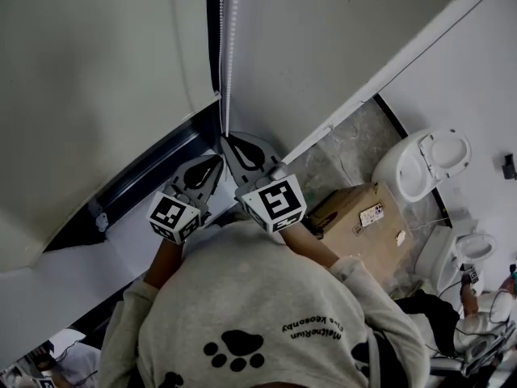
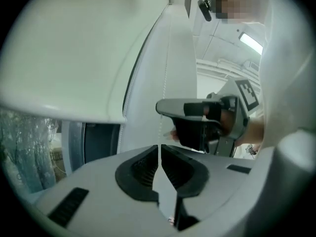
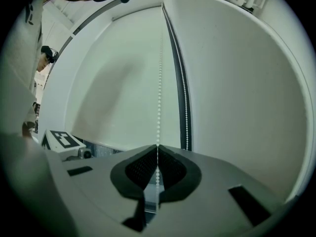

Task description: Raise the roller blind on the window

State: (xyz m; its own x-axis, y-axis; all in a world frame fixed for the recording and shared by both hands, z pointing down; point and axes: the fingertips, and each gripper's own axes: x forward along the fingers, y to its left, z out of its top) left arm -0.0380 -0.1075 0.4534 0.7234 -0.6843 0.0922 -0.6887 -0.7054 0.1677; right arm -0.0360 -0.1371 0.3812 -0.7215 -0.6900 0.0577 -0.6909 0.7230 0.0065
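— Starting with the right claw [image 1: 232, 141]: what was held in it?

— The chain [image 3: 159, 83] was held. The jaws were closed narrow on it. The beads were seen running between the pads and straight up from the tips, alongside the blind [image 1: 97, 79]. A second strand [image 3: 184, 98] was hung just to the right of that claw, untouched.

— And the left claw [image 1: 216, 163]?

— It was placed just below the right claw and a little to its left, with its jaws likewise drawn together. The same strand was seen coming down from the right claw's tips to the left claw's tips. It appeared to be nipped there, though no bead could be made out between the pads.

— Where was the blind found?

— Above and to the left of both claws. Its hem [image 2: 64, 116] was hung near claw level, with a strip of window [image 2: 27, 152] left bare beneath it, so the raising was judged unfinished.

— What was the next pull thought to turn on?

— On the chain's line. Its long axis was set upright, rising from the right claw, so a pull would have to be made straight down along it. The right claw was placed higher on the strand and the left lower. Which strand lifts the blind could not be told.
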